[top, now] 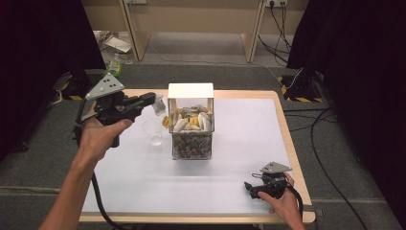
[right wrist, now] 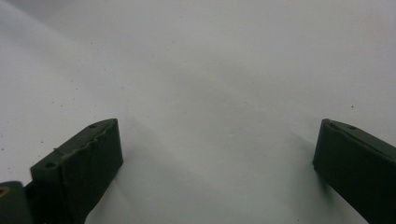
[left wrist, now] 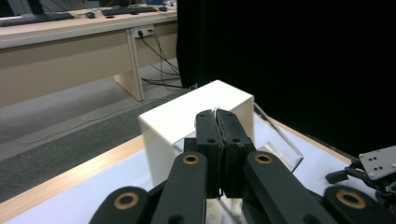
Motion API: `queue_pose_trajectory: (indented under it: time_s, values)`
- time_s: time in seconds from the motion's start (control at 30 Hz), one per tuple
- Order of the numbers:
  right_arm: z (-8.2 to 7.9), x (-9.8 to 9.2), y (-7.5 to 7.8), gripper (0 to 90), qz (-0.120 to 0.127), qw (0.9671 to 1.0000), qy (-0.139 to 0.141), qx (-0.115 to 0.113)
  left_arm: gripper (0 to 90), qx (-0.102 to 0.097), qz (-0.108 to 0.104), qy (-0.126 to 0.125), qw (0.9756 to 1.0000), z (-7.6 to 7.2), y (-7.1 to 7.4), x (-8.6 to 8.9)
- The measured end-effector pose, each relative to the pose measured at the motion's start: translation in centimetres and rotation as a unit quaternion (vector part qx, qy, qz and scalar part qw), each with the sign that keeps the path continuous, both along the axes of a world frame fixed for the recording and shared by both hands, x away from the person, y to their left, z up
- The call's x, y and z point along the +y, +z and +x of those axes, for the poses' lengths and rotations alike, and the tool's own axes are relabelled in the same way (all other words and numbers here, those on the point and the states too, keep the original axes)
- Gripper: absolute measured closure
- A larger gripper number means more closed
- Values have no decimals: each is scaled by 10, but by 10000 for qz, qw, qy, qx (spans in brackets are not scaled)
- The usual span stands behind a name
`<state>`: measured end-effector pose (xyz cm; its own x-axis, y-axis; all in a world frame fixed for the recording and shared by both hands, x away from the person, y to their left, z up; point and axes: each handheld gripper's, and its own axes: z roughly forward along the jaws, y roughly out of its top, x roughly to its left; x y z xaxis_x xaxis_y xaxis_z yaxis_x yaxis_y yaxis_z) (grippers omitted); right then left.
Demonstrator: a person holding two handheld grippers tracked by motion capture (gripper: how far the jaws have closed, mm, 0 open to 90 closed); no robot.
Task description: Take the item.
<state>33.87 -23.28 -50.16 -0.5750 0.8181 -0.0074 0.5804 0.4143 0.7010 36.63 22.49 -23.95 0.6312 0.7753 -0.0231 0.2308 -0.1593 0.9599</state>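
Observation:
A clear box (top: pixel 191 143) with a white top (top: pixel 190 90) stands mid-table, heaped with small packets (top: pixel 191 120). My left gripper (top: pixel 152 99) is held up in the air just left of it, pointing at the box. Its jaws are pressed together, and a small clear packet (top: pixel 159 104) hangs from their tip. In the left gripper view the shut gripper (left wrist: pixel 217 114) lines up with the white top (left wrist: pixel 187 116). A clear plastic cup (top: pixel 153 132) stands on the table below that hand. My right gripper (top: pixel 247 186) rests near the front right corner; the gripper (right wrist: pixel 217 135) is open over bare white surface.
The white table cover (top: pixel 239 143) ends in a wooden rim (top: pixel 287 134). A yellow packet (top: pixel 166 121) sticks out at the box's left side. Desks, cables and black curtains stand beyond the table. The right gripper (left wrist: pixel 373 170) appears at the edge of the left gripper view.

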Motion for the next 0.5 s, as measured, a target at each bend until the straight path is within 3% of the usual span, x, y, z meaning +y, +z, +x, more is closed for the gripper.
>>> queue_pose_trajectory:
  time_s: [0.23,0.5]
  values:
    - [0,0,0,19,-1,10000,0,-1,879,63,-76,278,9996,1,-10,26]
    - [0,0,0,19,0,10000,-1,0,879,125,80,525,9985,11,-29,37]
